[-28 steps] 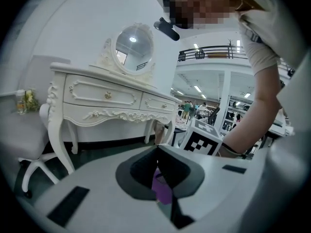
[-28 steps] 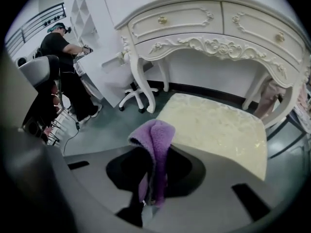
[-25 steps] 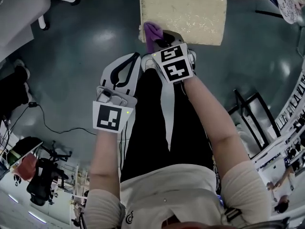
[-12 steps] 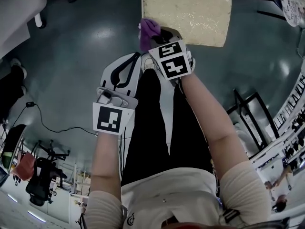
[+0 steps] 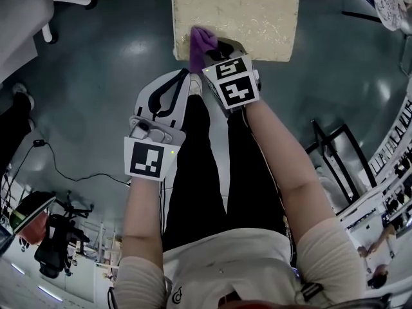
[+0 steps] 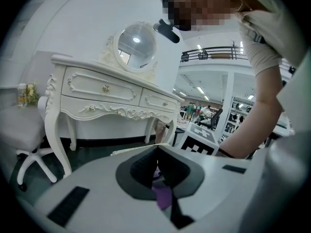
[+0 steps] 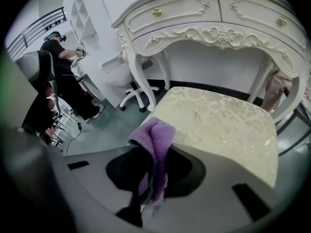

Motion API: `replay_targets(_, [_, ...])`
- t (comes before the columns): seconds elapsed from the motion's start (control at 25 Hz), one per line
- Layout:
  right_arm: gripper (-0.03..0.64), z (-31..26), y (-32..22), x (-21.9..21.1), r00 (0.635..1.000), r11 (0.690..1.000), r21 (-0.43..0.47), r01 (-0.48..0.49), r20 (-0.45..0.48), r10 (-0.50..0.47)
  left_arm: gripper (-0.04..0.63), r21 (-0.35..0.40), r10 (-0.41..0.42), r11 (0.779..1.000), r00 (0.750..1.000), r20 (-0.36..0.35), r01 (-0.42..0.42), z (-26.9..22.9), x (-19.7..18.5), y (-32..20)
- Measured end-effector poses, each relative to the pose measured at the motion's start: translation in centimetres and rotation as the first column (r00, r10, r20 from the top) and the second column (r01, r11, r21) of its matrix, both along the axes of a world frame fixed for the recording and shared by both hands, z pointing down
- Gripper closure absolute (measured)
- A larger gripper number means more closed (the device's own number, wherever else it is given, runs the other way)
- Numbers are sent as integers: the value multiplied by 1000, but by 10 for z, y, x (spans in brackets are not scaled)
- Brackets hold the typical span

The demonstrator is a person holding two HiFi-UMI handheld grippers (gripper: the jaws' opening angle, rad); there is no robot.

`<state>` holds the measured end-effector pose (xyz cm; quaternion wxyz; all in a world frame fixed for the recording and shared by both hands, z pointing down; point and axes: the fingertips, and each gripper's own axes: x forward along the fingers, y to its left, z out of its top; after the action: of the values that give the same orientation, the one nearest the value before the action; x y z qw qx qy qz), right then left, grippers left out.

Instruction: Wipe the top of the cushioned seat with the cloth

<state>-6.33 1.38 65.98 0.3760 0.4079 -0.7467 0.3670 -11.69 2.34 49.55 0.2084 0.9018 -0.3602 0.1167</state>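
- the right tongs (image 7: 151, 176) are clamped tight on a fluffy purple cloth (image 7: 153, 137), and a fold of it stands up out of the jaws.
- a second ago that cloth sat at the near left corner of the cream, floral-patterned cushioned seat (image 5: 244, 11), half hanging over the edge. now it lies further in, over the seat's top close to the front edge.
- i judge from this that a wiping stroke is under way, going from the corner inward. whether the cloth is pressing on the fabric, i cannot tell.
- most of the seat's top lies beyond the cloth, towards the white carved dressing table (image 7: 209, 18), so i think much of the wipe is left to do.
- the left tongs (image 6: 160, 174) have stayed back over the person's thigh, well apart from the seat. their jaws are drawn together on nothing i can name, with only a sliver of purple in the slit.
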Motion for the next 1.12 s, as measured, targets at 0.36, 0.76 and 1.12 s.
replay_targets(0.36, [534,4,10,59,1000,1000,1,-10,-14,10,583,-4,-4,1000,1000,16,4,4,42,10])
replay_targets(0.76, [534,6,21,136,999,1000,-12,-28,-41,28,583,-9,20,1000,1000,4,-20,5,103,14])
replay_targets(1.12, [532,7,31,203,997,999,-14,-46,-56,45,583,-4,16,1000,1000,13,-16,4,148,16])
